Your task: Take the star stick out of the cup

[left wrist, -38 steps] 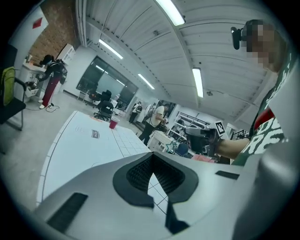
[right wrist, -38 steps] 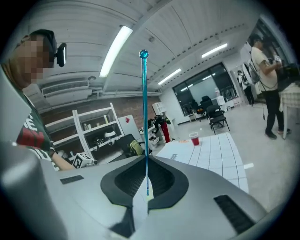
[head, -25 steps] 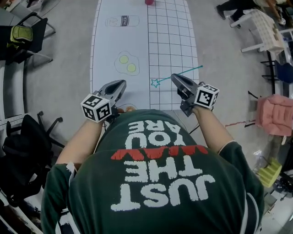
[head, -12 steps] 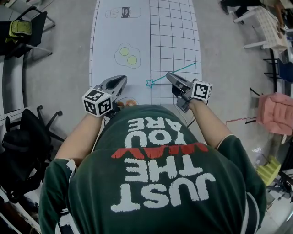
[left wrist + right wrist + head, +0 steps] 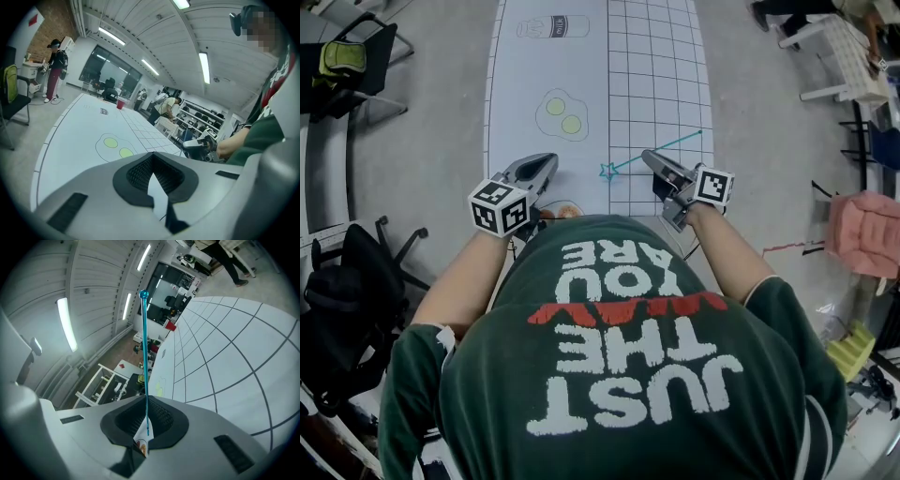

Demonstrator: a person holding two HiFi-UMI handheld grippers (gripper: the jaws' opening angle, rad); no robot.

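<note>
My right tongs (image 5: 649,159) pinch the star stick (image 5: 144,352) over the desk's (image 5: 544,66) near end; my left tongs (image 5: 547,165) are closed on nothing. The red cup (image 5: 121,103) stands far off, at the desk's other end.

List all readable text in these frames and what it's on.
"JUST THE" / "YOU ARE": white, upside down, on the green shirt.
Red word between them: creased, unreadable.
Label on the drawn bottle on the table mat: too small to read.
Marker cubes: patterns only.
</note>
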